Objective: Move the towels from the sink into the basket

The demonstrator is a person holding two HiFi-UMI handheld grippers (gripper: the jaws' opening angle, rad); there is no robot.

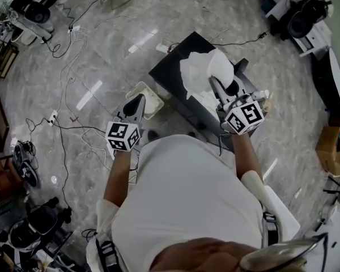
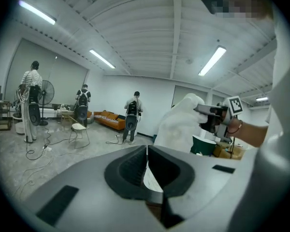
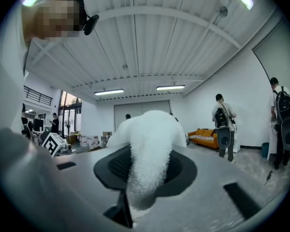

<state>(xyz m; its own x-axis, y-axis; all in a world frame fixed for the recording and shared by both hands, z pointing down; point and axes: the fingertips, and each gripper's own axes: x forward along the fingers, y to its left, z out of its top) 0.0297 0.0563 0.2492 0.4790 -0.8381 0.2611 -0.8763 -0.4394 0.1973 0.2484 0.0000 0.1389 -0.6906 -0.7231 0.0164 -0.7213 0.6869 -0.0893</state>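
A white towel [image 1: 205,69] hangs bunched over the black sink unit [image 1: 175,67], and my right gripper [image 1: 216,87] is shut on it. In the right gripper view the fluffy towel [image 3: 147,144] fills the gap between the jaws and droops over them. My left gripper [image 1: 134,104] hovers above a cream basket [image 1: 153,99] on the floor left of the sink. Its jaws are shut with nothing between them [image 2: 147,149]. The left gripper view shows the lifted towel [image 2: 180,124] and the right gripper [image 2: 210,114] off to the right.
Cables [image 1: 68,50] trail across the marble floor at the left. Equipment stands at the top left [image 1: 22,10] and top right [image 1: 306,16], and a cardboard box [image 1: 333,149] sits at the right. Several people [image 2: 133,115] stand far off near an orange sofa [image 2: 108,119].
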